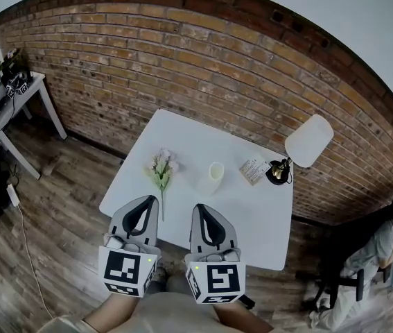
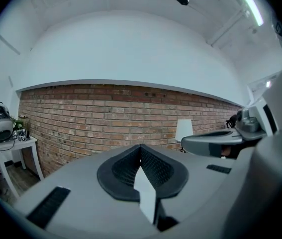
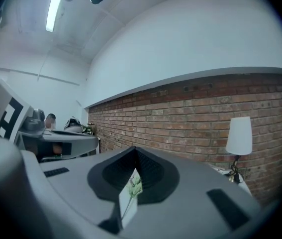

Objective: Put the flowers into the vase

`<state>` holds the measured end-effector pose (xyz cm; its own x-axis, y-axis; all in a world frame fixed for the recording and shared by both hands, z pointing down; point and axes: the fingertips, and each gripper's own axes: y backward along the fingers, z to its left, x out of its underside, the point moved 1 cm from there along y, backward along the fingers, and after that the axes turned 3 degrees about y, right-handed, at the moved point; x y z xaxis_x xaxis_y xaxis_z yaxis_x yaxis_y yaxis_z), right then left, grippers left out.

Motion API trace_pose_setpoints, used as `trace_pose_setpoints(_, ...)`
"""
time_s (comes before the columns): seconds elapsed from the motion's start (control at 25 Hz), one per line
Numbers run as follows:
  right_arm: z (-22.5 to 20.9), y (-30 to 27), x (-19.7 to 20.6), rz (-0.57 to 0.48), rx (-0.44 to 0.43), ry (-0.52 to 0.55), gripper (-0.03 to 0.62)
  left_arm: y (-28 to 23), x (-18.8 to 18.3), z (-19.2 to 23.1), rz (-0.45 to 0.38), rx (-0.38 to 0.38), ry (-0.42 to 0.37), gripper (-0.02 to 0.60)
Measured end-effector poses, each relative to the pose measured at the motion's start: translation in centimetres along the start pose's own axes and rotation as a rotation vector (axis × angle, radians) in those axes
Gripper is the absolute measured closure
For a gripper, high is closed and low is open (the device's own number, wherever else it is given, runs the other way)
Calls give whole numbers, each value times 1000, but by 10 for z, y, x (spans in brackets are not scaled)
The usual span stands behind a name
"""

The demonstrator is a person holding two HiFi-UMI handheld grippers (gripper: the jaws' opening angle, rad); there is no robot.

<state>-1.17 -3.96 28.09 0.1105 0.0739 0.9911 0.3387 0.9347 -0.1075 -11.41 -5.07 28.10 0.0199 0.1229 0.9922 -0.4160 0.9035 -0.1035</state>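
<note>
The left gripper [image 1: 146, 201] and the right gripper [image 1: 204, 208] are built alike. Each has a smooth, pale grey shell that is rounded and narrows toward the front, with a black teardrop-shaped hollow lined with ribbed black pads. Short black slots are set into the grey casing. At the back, the left cube [image 1: 128, 270] and the right cube [image 1: 217, 282] carry black-and-white square markers, and each has a small green light at a top corner. The person wears a beige garment [image 1: 161, 316].

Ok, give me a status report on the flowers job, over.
Left gripper and right gripper both shut, empty. Flowers lying flat on the table, left of the vase, untouched. Path to the flowers clear.
</note>
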Motion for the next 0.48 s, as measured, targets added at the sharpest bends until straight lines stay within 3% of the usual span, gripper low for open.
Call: trace_pose_setpoints(0.48, 6, -54, 31, 72, -81, 18, 586, -33, 26, 29, 56, -44, 9, 574)
